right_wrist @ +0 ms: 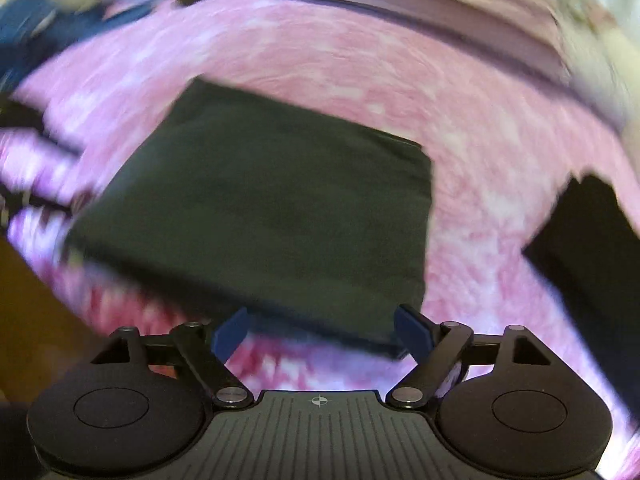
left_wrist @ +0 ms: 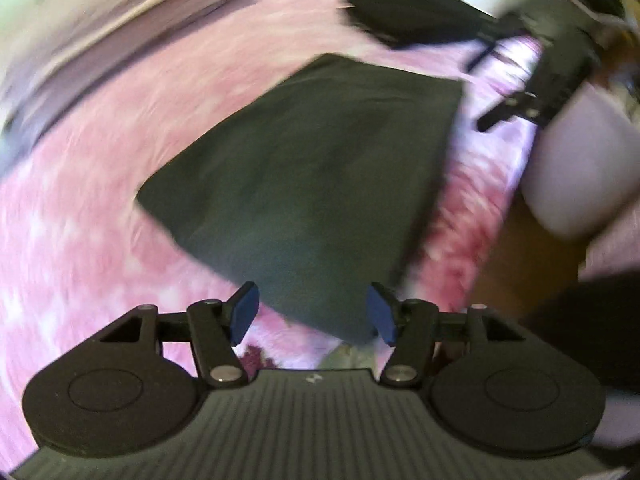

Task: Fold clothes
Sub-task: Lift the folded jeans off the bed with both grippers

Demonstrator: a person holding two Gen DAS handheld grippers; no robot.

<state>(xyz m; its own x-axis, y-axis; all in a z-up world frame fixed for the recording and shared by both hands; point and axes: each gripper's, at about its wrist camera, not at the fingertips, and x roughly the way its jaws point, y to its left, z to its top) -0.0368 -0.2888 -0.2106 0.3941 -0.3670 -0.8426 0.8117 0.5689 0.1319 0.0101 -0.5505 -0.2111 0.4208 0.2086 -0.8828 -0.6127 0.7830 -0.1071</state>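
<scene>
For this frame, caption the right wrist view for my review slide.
Open right gripper above a folded dark green cloth rectangle lying on a pink mottled bedspread.

We record one pink mottled bedcover, carrying: a dark folded garment lying flat just ahead of both tongs; a second dark folded piece farther off, beyond the first, well apart from it

dark green garment folded into a flat rectangle, lying flat.
</scene>
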